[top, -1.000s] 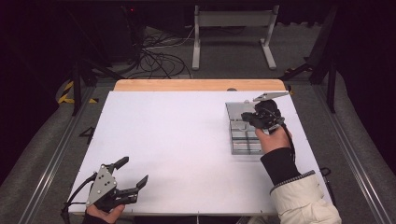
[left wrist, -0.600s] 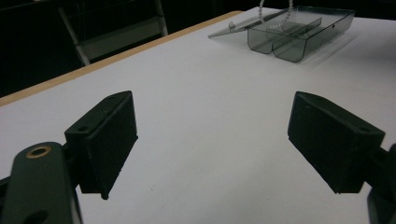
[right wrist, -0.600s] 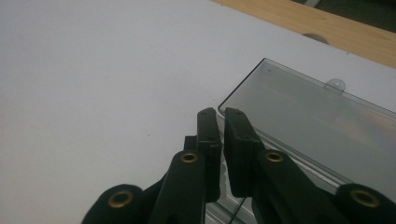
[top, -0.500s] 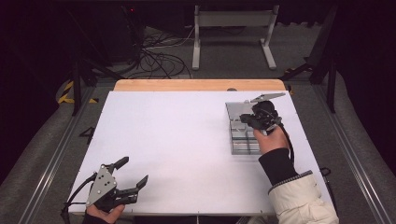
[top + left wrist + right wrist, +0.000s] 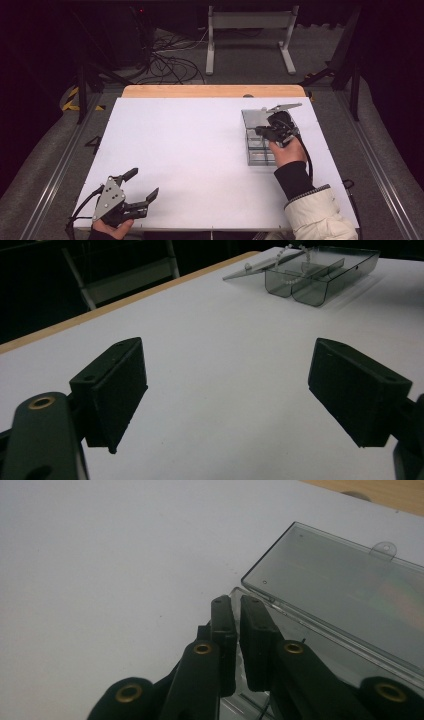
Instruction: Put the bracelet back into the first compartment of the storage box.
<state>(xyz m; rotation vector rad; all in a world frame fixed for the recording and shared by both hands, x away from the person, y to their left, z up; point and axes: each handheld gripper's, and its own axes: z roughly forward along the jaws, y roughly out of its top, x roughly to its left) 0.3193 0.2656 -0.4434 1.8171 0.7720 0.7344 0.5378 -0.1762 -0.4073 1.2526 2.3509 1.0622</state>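
The right gripper (image 5: 237, 602), pinched nearly shut with nothing seen in it, hangs over the clear box (image 5: 260, 142). Lower slowly, straight down. Far from the box, the left gripper (image 5: 227, 390) waits wide open.

The box (image 5: 345, 595) was clear, smoky plastic, glossy and smooth, as was its lid. Beneath it the tabletop (image 5: 190, 150) looked matt white, edged beyond the box with a bare wood strip (image 5: 210, 91). The left tool (image 5: 227, 395) had matt black plastic jaws.
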